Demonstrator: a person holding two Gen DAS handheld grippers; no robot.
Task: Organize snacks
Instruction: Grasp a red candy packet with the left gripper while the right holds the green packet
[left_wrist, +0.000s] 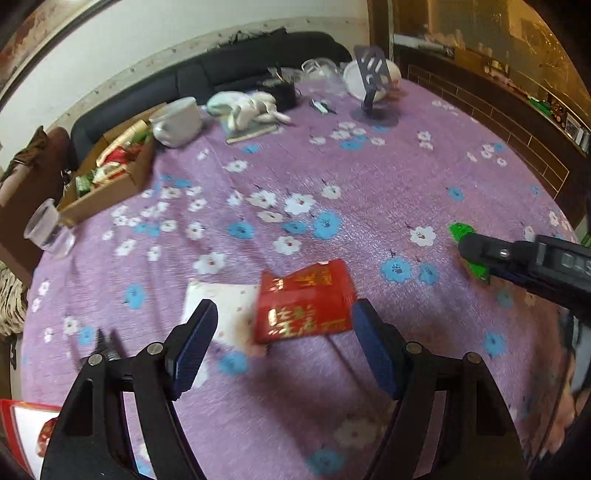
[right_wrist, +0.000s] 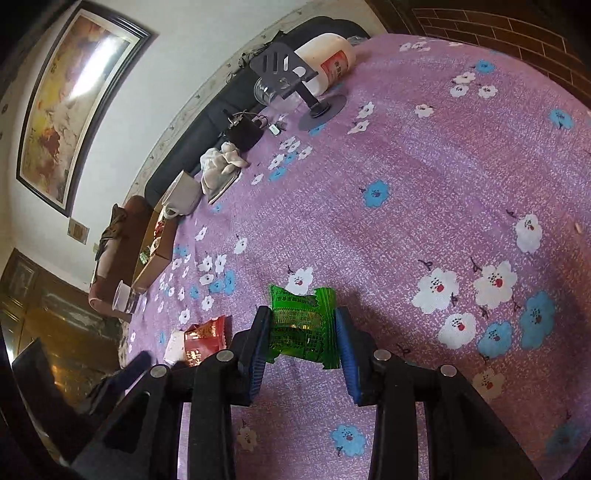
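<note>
Green snack packet (right_wrist: 303, 325) sits between the right hand-held gripper (right_wrist: 301, 349) pads, pinched at its 2 sides.

It looks light, soft and crinkly; holding its middle seems best. The left hand-held gripper (left_wrist: 284, 343) hangs open over the red packet (left_wrist: 304, 306) on the purple tabletop (left_wrist: 369, 192). Gold writing shows, too blurry to read.

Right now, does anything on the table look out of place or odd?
Yes. A red snack packet and a white one lie loose on the tablecloth, overlapping, far from the cardboard snack box. A big white jar lies tipped on its side.
</note>
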